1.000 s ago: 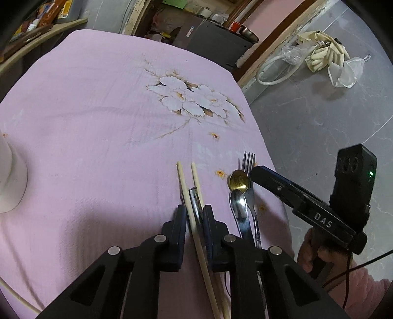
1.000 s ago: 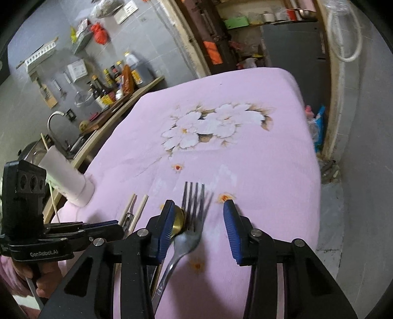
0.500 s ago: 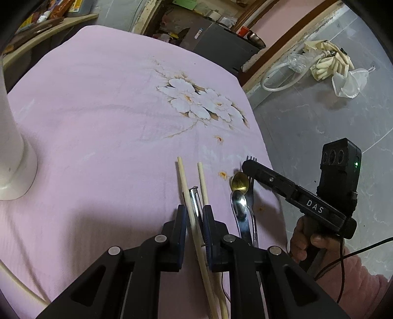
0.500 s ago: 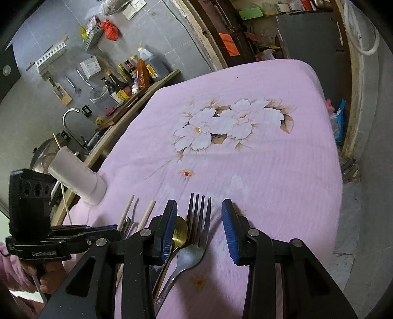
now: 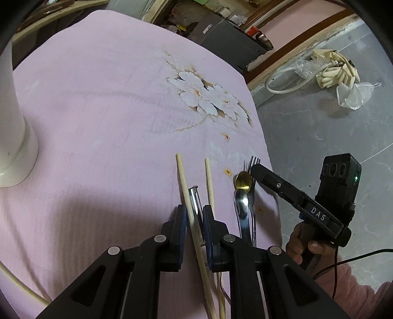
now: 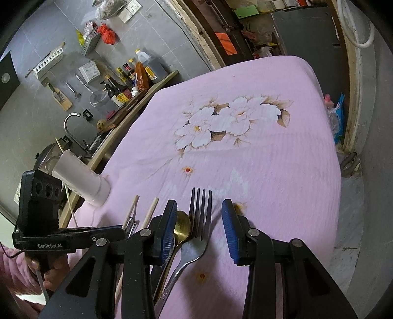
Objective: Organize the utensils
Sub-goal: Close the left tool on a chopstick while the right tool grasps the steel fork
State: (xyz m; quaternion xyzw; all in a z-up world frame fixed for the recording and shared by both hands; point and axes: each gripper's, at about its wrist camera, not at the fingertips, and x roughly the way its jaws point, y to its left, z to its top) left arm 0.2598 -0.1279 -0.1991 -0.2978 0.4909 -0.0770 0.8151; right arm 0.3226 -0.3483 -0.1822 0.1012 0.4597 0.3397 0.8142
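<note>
Pink cloth (image 5: 98,122): two chopsticks (image 5: 183,176), two spoons (image 5: 243,181), one fork (image 6: 200,220). Left hand-held gripper (image 5: 194,220) seemingly clenched on chopstick; right hand-held gripper (image 6: 199,220) released.

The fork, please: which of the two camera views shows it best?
The right wrist view: the fork lies between the open right tongs, all four tines and the neck plain. In the left wrist view only its tine tips and a strip of handle show, beside the spoons and behind the right tongs.

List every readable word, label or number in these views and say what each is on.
"DAS": white letters on the side of the right gripper.
"GenRobot.AI": on the side of the left gripper.
Labels on the sauce bottles on the shelf: too small to read.
Wall switch plate: no legible text.
</note>
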